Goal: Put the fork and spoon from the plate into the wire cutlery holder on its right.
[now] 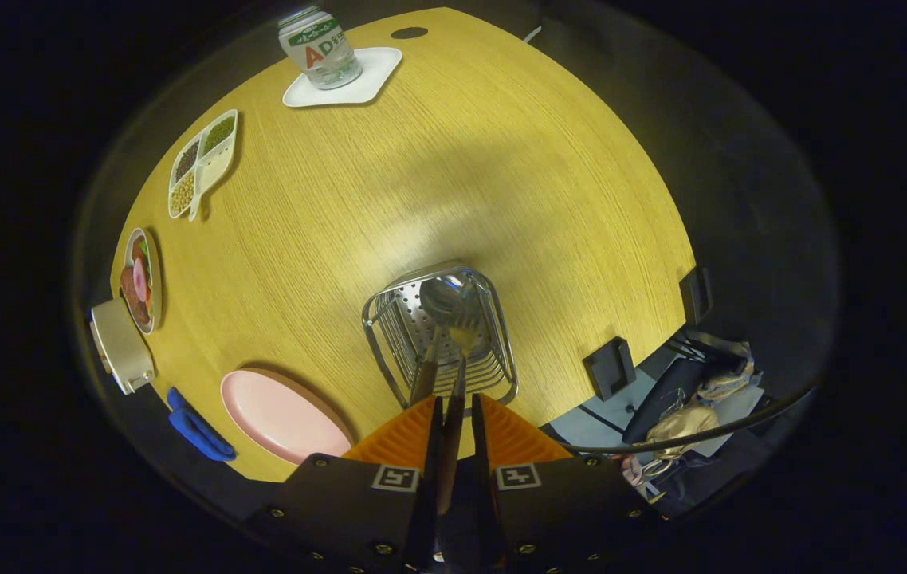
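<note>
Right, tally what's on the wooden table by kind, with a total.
Cutlery: 2, a fork held between the gripper fingers and a spoon, both in the wire cutlery holder
Holders: 1
Plates and food trays: 4
Cans: 1
Total: 8

The gripper [453, 414] has two fingers with ribbed faces that narrow toward the tips, and they stand close together with only a thin gap between them. Behind each finger sits a small square marker, white with a black pattern. The body behind them is dark and flat, made of two angled plates. Small round screws dot the plates, some near the markers and more along the lower edge.
</note>
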Motion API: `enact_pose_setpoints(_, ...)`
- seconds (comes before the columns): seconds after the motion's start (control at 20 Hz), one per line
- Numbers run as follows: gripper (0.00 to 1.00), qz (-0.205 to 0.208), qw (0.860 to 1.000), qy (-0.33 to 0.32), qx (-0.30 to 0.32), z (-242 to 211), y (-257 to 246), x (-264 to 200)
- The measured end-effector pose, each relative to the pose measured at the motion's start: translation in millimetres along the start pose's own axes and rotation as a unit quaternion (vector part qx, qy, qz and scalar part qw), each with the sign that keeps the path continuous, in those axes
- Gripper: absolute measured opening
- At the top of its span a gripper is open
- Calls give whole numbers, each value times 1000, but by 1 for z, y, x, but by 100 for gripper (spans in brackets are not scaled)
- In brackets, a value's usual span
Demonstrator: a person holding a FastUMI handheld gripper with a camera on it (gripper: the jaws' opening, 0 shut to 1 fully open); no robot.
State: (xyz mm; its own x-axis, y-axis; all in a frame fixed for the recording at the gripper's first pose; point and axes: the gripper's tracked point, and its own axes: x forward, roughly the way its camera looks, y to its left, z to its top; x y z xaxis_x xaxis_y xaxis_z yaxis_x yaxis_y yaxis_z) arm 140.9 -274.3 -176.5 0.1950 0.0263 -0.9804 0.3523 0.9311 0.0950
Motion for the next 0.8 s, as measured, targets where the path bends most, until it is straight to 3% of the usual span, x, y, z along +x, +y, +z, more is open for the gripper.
enact_pose_setpoints(0.05, 33, 8, 1000, -6, 6, 2, 3, -2)
enact_pose_setpoints(0.3, 43, 43, 998, -34, 28, 12, 14, -9)
enact_pose_setpoints(0.35, 64, 55, 997, -44, 33, 16, 20, -10)
enact_pose_setpoints(0.45, 78, 59, 996, -55, 27, 17, 24, -10)
enact_pose_setpoints(0.8, 78, 22, 993, -113, -6, 26, 24, -8)
